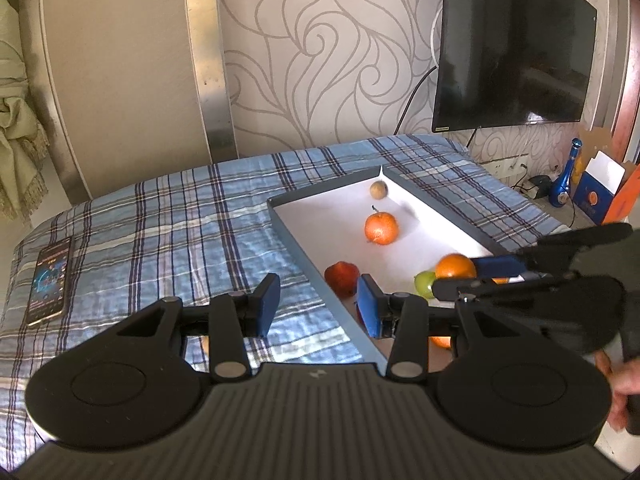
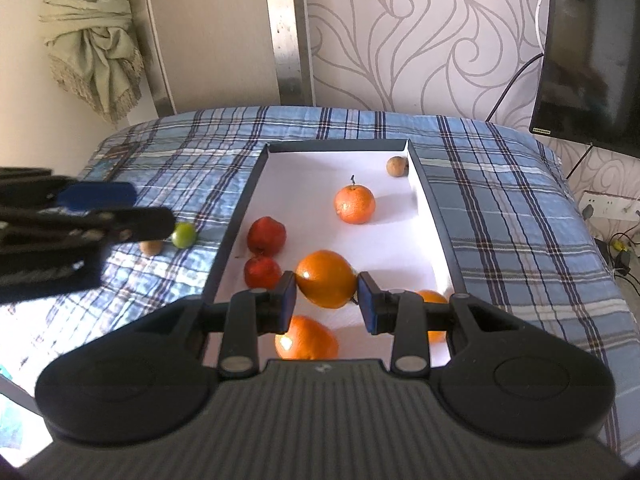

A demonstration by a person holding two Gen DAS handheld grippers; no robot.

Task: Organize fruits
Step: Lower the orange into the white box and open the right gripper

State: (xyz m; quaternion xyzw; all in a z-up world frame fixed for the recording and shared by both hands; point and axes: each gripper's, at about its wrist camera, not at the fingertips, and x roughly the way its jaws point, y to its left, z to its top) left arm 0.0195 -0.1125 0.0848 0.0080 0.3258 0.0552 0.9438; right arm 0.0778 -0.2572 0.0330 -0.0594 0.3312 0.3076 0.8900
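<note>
Oranges, smooth and round, lie in the tray [image 2: 436,240], a shallow white-lined box with dark rims on the plaid bed [image 2: 520,216]. Right tool [image 2: 327,300] grips one orange [image 2: 326,278] near the tray's front; two red fruits [image 2: 266,236] sit beside it. Left tool [image 1: 318,304] gapes empty over the tray's left rim. No writing is legible.

left gripper [image 1: 316,304] | black frame | blue pads | ribbed grey housing
</note>
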